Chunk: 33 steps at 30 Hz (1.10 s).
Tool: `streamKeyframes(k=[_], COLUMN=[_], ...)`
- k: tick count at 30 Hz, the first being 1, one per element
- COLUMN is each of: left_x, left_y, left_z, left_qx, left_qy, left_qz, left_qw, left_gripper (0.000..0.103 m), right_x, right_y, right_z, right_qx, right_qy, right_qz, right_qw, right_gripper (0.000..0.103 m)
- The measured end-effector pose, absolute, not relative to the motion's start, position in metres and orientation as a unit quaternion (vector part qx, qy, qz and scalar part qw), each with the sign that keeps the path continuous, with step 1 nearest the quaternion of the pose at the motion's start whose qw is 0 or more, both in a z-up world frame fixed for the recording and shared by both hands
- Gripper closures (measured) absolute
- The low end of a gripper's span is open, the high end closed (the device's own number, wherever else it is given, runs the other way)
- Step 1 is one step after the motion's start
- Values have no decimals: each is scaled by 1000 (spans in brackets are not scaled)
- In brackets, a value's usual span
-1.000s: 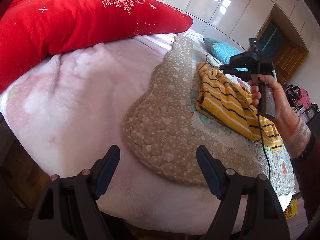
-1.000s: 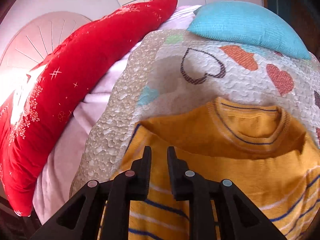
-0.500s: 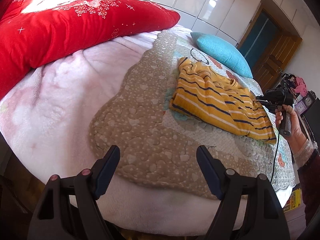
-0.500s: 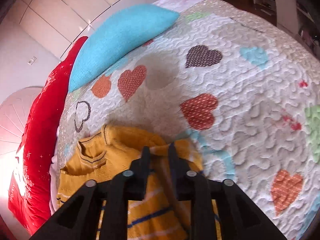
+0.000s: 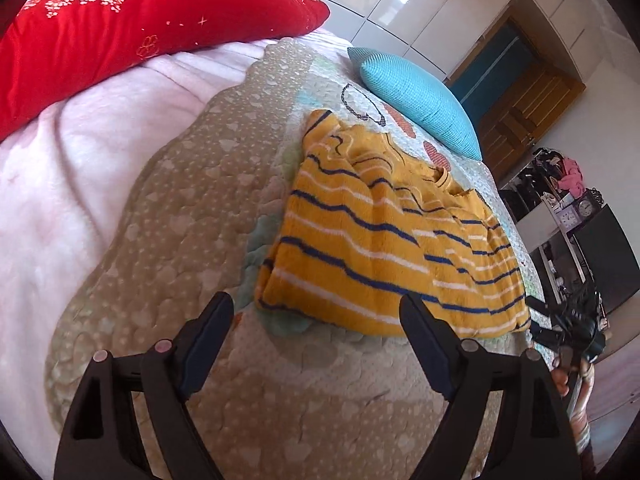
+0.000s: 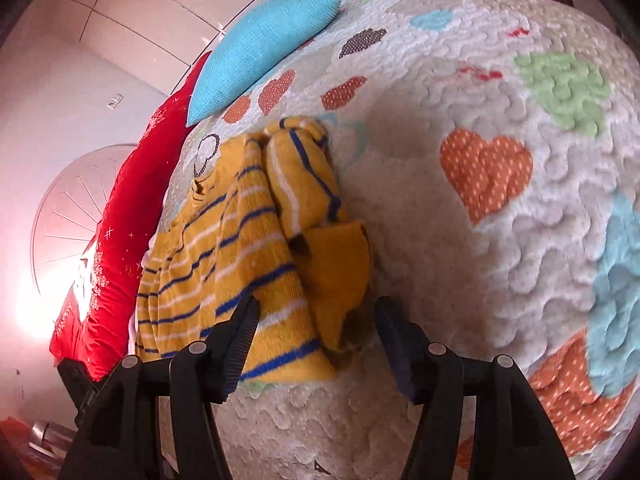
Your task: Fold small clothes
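A yellow sweater (image 5: 380,240) with blue and white stripes lies folded lengthwise on the quilt (image 5: 192,208). My left gripper (image 5: 316,312) hovers just before its near edge, jaws wide and still opening, nothing between them. In the right wrist view the sweater (image 6: 256,240) lies bunched, a folded sleeve on top. My right gripper (image 6: 316,312) is at its near end, jaws opening, with the cloth's edge between the fingers but not pressed. The left wrist view shows the right gripper (image 5: 538,318), blurred, at the sweater's far right corner, held by a hand.
A blue pillow (image 5: 416,96) lies beyond the sweater and a big red pillow (image 5: 120,28) at the far left. A pink blanket (image 5: 80,160) covers the bed left of the quilt. Cluttered shelves (image 5: 560,184) and a wooden door stand to the right.
The right gripper went from the collar end to the sweater's other end, pulling cloth along, and its jaws have parted and let go. The left gripper moved closer to the sweater.
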<state>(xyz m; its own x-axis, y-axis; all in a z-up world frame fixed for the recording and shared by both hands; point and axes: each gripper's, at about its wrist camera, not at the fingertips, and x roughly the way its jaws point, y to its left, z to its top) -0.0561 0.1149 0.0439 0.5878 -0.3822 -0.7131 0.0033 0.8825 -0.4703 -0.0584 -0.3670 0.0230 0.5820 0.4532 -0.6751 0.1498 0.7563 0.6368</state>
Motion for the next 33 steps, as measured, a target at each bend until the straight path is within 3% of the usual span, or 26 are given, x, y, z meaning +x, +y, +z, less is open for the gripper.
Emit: streamKeyframes(k=[5, 12, 13, 14, 15, 16, 17, 21, 27, 28, 29, 30, 33], left_x=[-23, 23, 28, 33, 37, 41, 43, 30, -11, -13, -13, -13, -15], left_y=[104, 87, 85, 83, 82, 81, 82, 98, 115, 117, 119, 122, 136], left_z=[29, 16, 15, 14, 14, 14, 14, 26, 41, 38, 35, 32, 31], left_qx=[-245, -278, -281, -284, -282, -276, -275, -296, -272, -265, -254, -248, -252], left_qy=[437, 443, 448, 455, 462, 475, 492, 496, 492, 495, 499, 505, 500], left_qz=[-132, -144, -137, -129, -121, -118, -119, -129, -134, -127, -110, -95, -83], left_qw=[855, 840, 838, 834, 832, 827, 817, 806, 816, 818, 821, 821, 824], left_gripper=[12, 10, 10, 12, 44, 67, 79, 91, 92, 92, 86, 75, 67], right_x=[-60, -12, -6, -1, 4, 7, 6, -12, -56, -58, -59, -60, -67], right_y=[-351, -331, -329, -327, -328, -330, -331, -333, -329, -327, -329, -331, -341], right_z=[17, 14, 13, 11, 7, 1, -1, 4, 11, 9, 7, 3, 6], right_qx=[335, 359, 364, 372, 390, 419, 431, 439, 429, 415, 404, 403, 414], right_qy=[416, 395, 393, 395, 400, 405, 404, 407, 415, 421, 430, 436, 434], right_qz=[108, 111, 107, 105, 118, 133, 133, 156, 175, 165, 150, 138, 125], right_qw=[838, 838, 837, 834, 821, 802, 796, 786, 783, 789, 793, 793, 790], right_gripper=[23, 24, 34, 61, 74, 76, 78, 81, 81, 77, 70, 70, 66])
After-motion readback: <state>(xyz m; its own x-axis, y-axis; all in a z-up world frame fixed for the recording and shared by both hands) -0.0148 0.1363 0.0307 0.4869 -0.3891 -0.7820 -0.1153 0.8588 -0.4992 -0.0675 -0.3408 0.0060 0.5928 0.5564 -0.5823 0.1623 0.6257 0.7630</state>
